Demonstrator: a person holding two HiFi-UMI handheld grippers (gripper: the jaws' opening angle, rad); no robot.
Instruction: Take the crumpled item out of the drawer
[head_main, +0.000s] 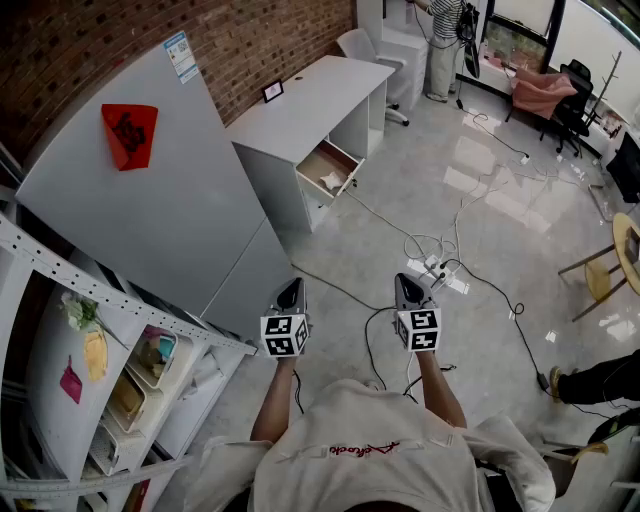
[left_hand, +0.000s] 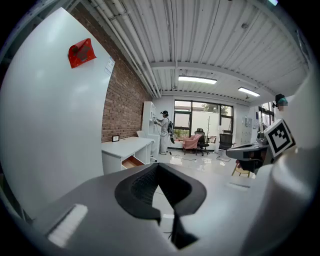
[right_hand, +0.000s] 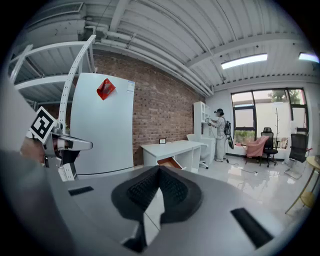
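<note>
A white desk (head_main: 310, 95) stands against the brick wall, several steps ahead of me. Its wooden drawer (head_main: 328, 168) is pulled open, and a crumpled white item (head_main: 332, 181) lies inside. The open drawer (left_hand: 131, 161) is small in the left gripper view, and the drawer (right_hand: 170, 162) also shows in the right gripper view. I hold my left gripper (head_main: 290, 287) (left_hand: 159, 172) and right gripper (head_main: 405, 283) (right_hand: 160, 172) side by side at waist height, far from the desk. Both are shut and hold nothing.
A tall white cabinet (head_main: 150, 200) stands at my left, with a metal rack of bins (head_main: 130, 390) nearer. Cables and a power strip (head_main: 440, 268) trail across the glossy floor between me and the desk. A person (head_main: 440, 30) stands at the far shelves. A wooden chair (head_main: 600, 270) is at right.
</note>
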